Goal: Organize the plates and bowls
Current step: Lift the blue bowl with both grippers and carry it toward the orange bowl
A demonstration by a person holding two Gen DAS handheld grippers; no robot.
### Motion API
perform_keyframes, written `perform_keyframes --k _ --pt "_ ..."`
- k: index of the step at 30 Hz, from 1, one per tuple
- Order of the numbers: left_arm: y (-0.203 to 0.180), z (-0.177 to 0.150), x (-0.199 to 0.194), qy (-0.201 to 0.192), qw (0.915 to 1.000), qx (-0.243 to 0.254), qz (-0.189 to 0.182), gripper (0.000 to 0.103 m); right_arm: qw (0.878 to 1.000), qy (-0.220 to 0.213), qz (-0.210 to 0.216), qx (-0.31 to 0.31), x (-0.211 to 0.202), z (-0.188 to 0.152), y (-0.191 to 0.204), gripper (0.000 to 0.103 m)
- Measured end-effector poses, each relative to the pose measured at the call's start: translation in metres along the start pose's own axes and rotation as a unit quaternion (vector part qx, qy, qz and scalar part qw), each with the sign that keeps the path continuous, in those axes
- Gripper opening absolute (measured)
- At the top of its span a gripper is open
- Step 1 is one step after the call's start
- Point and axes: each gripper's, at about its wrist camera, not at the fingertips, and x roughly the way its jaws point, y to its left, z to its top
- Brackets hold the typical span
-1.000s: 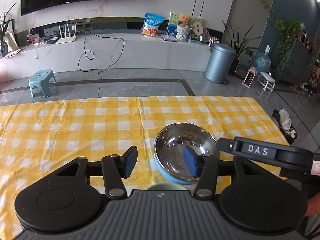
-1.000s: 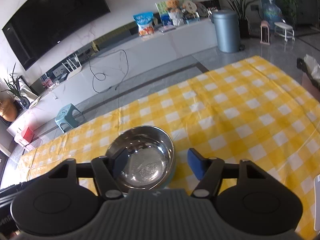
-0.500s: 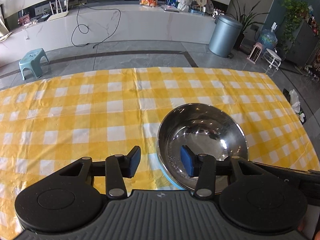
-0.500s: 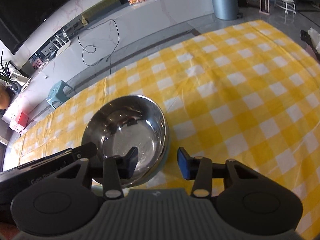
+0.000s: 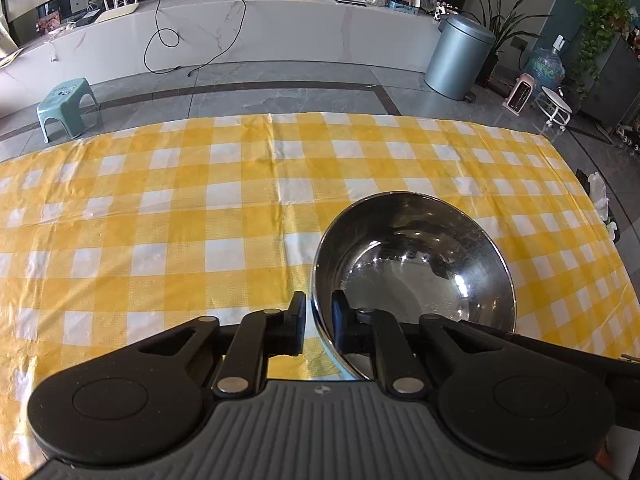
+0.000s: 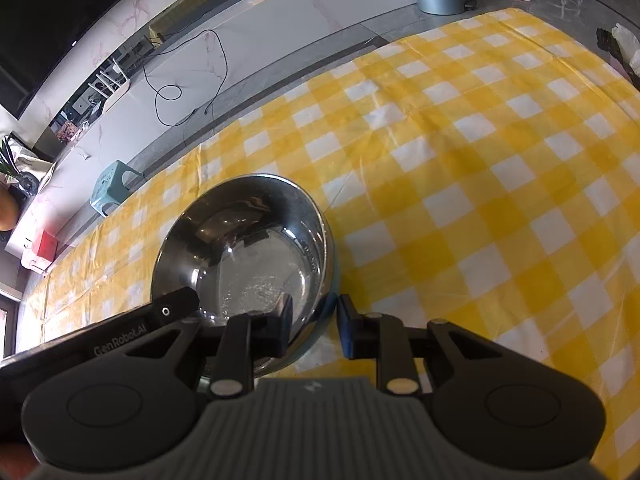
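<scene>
On the yellow-and-white checked tablecloth (image 5: 224,216), catalogued left to right:

1. Bare cloth, left portion. Nothing stands on it. No plates and no second bowl show in either view.

2. Left gripper (image 5: 319,322). A second ago its jaws stood wide, short of the bowl; half a second ago they straddled its near-left rim; now they are closing with that rim between them, one pad outside the wall, one inside. The gap is almost gone and the pads look to be on the metal.

3. Steel bowl (image 5: 416,260), upright on the cloth toward the table's right side, bright inside and empty, a pale blue outer wall showing low at the near edge. Not visibly lifted.

4. Right gripper (image 6: 315,324). Wide open and well above the bowl a second ago, it has since dropped to the near-right rim. Its jaws are closing, the left pad inside the bowl (image 6: 244,248), the right pad outside; a sliver of cloth seems to show between that outer pad and the wall, so the pinch looks unfinished.

Assessment: both tools have gone from approach to grasp on opposite sides of the near rim. A two-handed lift looks to be the step in hand, but sorting has barely begun, and where the bowl belongs cannot be told.
</scene>
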Motion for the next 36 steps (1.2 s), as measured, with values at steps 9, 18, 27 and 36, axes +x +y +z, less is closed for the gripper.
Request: perform_keyframes --k 9,18,27,36 --pt "-0.007 0.003 -0.018 -0.022 0.9996 0.007 0.015 0.010 1.000 -0.013 0.005 -0.006 -0.011 0.000 0.003 0.020" --pt "-0.010 0.001 -0.064 -0.048 0.9984 0.008 0.029 0.011 0.998 -0.027 0.048 -0.004 -0.039 -0.003 0.007 0.018" --pt "-0.011 -0.024 -0.123 -0.073 0.9965 0.016 0.038 0.012 0.992 -0.046 0.104 -0.045 -0.084 -0.033 0.016 0.017" --pt "0.003 -0.071 -0.162 -0.069 0.9967 -0.038 0.020 0.015 0.987 -0.052 0.136 -0.074 -0.120 -0.069 0.015 0.013"
